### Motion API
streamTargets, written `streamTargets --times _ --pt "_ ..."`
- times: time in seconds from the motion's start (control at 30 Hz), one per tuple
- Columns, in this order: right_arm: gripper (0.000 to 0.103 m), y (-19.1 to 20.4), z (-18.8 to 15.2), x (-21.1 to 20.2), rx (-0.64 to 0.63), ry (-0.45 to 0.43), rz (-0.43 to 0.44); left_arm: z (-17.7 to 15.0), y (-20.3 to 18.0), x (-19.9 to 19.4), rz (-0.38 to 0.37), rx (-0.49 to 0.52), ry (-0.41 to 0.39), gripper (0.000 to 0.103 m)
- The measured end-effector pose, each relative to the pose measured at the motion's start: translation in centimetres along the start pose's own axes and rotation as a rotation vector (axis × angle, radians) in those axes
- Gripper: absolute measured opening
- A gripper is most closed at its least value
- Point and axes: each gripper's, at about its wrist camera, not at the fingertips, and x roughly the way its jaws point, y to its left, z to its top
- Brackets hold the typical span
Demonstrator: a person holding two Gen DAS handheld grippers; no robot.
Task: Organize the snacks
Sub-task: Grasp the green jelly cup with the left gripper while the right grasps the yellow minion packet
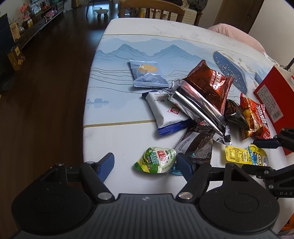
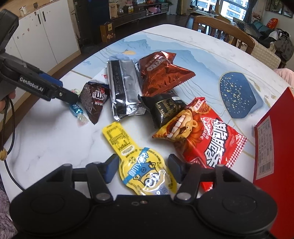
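Note:
A heap of snack packets lies on the white and blue table (image 1: pixel 114 132): a silver foil pack (image 1: pixel 198 106), a brown Oreo bag (image 1: pixel 211 82), a white and blue pack (image 1: pixel 165 112), a blue-grey pack (image 1: pixel 147 75) and a red lion bag (image 2: pixel 204 136). My left gripper (image 1: pixel 145 163) is open around a green and white pouch (image 1: pixel 156 160). My right gripper (image 2: pixel 142 165) is open around a yellow Minions pouch (image 2: pixel 143 165), which also shows in the left wrist view (image 1: pixel 246 154). The left gripper also shows in the right wrist view (image 2: pixel 68 96).
A red box (image 2: pixel 272 147) stands at the table's right edge. A dark brown packet (image 2: pixel 93 99), a black packet (image 2: pixel 163 106) and blue wrapped candies (image 2: pixel 77 112) lie in the heap. A wooden chair (image 1: pixel 150 11) stands at the far side. Dark floor lies left of the table.

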Motion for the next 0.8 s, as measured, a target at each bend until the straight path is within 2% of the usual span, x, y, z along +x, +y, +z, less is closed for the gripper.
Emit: streamTargets --times 0.17,0.23,0.4,0.8 --pt "0.051 0.4 0.0 -0.1 -0.008 -0.001 -0.005 0.0 0.3 -0.3 0.026 -0.016 -0.001 0.058" --pt "0.051 0.5 -0.1 -0.2 -0.004 -0.004 -0.006 0.0 0.2 -0.4 0.035 -0.011 -0.006 0.049" --pt "0.051 0.8 -0.4 -0.6 0.000 -0.016 -0.037 -0.2 0.1 -0.5 0.060 -0.008 -0.014 0.042" --pt "0.051 0.2 -0.6 -3.0 0.111 -0.064 -0.034 -0.8 0.2 -1.0 0.084 -0.049 -0.023 0.032"
